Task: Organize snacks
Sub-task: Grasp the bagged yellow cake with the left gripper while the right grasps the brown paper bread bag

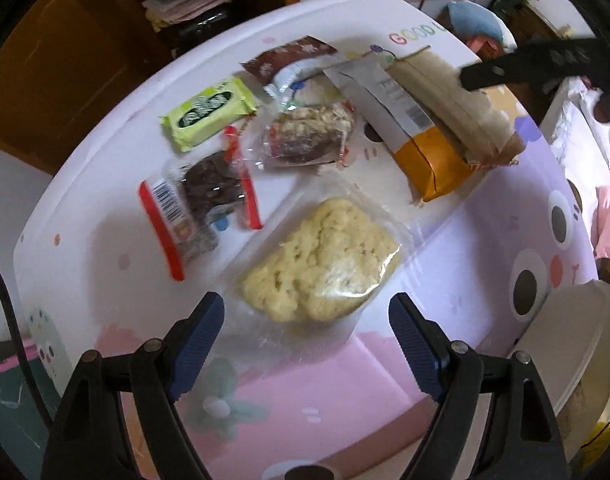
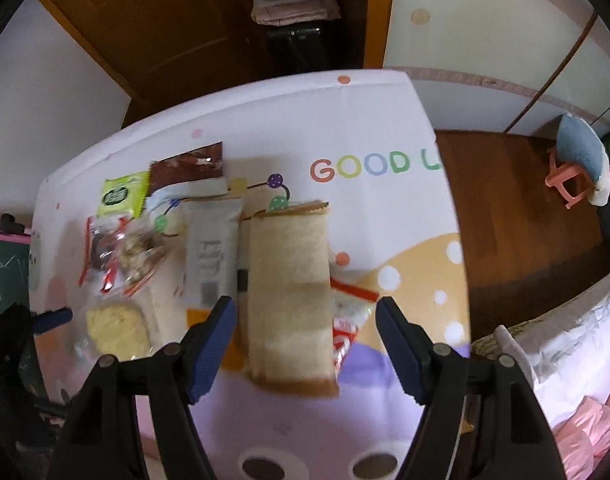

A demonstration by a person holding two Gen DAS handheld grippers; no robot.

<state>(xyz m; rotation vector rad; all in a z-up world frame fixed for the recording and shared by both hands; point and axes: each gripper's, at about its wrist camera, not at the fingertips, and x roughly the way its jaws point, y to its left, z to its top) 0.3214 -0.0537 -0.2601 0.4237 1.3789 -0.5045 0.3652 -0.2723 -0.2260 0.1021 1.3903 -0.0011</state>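
Note:
Several snack packs lie on a cartoon-print table (image 1: pixel 485 240). My left gripper (image 1: pixel 307 340) hangs open just above the near edge of a clear bag of pale yellow cake (image 1: pixel 325 256); nothing is between its fingers. Beyond lie a red-edged pack of dark pieces (image 1: pixel 201 196), a green bar (image 1: pixel 209 112), a clear pack of brown pastry (image 1: pixel 309 134) and a brown wrapper (image 1: pixel 289 58). My right gripper (image 2: pixel 307 344) is open over a tall tan paper bag (image 2: pixel 289 292), its fingers on either side and apart from it. A white-and-orange pouch (image 2: pixel 213 260) lies to its left.
A red-and-white wrapper (image 2: pixel 349 320) peeks from under the tan bag (image 1: pixel 449 100). A round cream stool seat (image 1: pixel 565 344) stands at the table's right edge. Dark wood floor (image 2: pixel 525 220), a pink stool (image 2: pixel 565 184) with a blue cushion, and bedding (image 2: pixel 577 344) lie to the right.

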